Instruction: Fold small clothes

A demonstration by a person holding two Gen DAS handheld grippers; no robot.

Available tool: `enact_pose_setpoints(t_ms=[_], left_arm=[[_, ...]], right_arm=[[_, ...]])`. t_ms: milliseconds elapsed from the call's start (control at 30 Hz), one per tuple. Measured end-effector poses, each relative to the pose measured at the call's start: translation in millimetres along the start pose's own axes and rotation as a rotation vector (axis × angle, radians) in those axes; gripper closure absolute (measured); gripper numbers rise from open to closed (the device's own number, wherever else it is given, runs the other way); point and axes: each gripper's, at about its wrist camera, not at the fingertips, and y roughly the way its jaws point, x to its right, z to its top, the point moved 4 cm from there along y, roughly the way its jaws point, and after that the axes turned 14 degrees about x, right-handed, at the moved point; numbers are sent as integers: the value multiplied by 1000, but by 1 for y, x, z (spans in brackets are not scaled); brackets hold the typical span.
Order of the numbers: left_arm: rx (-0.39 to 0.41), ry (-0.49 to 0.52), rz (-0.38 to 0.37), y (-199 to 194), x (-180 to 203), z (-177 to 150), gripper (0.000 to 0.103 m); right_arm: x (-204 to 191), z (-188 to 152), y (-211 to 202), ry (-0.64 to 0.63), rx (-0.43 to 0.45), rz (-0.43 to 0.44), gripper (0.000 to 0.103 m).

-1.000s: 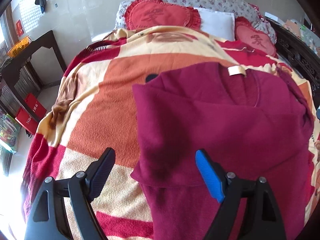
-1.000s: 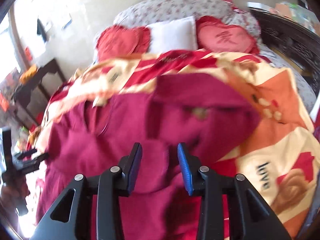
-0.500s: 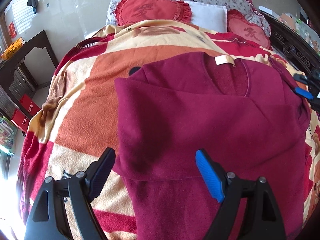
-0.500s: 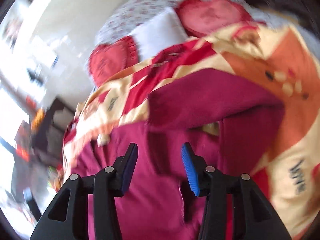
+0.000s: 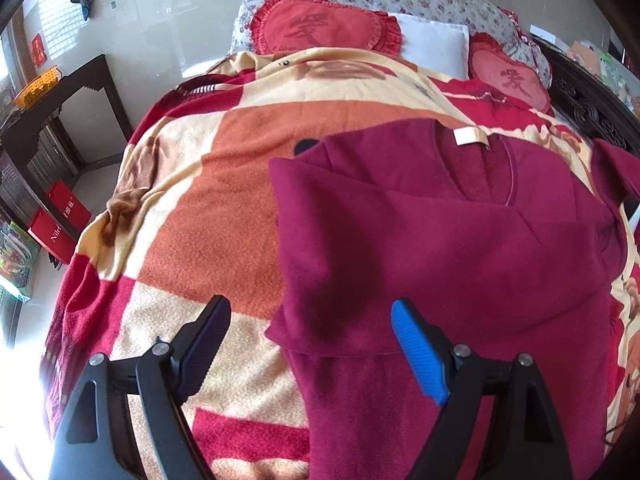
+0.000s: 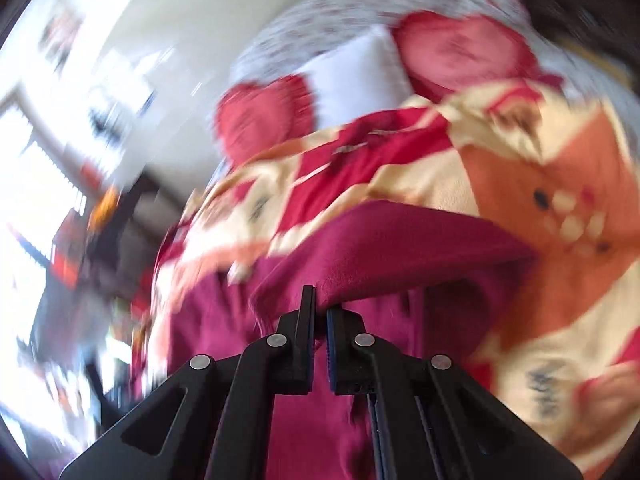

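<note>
A bed under a fleecy orange, cream and red patterned blanket (image 5: 224, 184) carries the dark magenta fleece sweater (image 5: 460, 248), spread on its right half with the collar and cream label (image 5: 470, 136) at the far end and one sleeve folded across the chest. It looks soft, limp and light, likely to sag and drag, so hems and fold edges suit best. The left gripper (image 5: 310, 344) hangs released over the near sleeve edge; the right gripper (image 6: 318, 308) has its jaws clenched on a sweater fold.

We see a bed (image 5: 192, 184) under an orange, red and cream blanket (image 5: 240, 200), heart-shaped red cushions (image 5: 324, 28) at its head, a dark wooden side table (image 5: 60, 96) against the pale wall (image 5: 168, 20), and bright daylight at left.
</note>
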Motion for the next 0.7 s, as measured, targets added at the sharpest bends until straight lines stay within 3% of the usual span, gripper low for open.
enact_pose_setpoints(t_ms=[100,200,333,400,467,600,633,700], left_arm=[[3,-16,3,-2,-7,2,17],[12,-30,7,-7,-13,3,17],[26,-43,11,-17,-22,4,17],[28,-44,18,-21,-28,3,17],[27,-54,27,-25,-34,2,17],[12,-62,24,-30,-41,-1,17],[8,-62,13,-30,-40,0,17],[10,-62,-7,-31,-38,2,17]], right_arm=[[-27,6,-47,-120,-72,78,103],[-65,4,-68,-261,-144,146,103],[-137,-13,-48,-420,-290,342,103],[-166,-29,-11,-477,-378,401,103],[-183,-48,38,-498,-467,404,103],[-194,-90,144,-481,-568,330,103],[-190,-100,175,-419,-587,310,103],[-179,-110,214,-326,-595,255,92]])
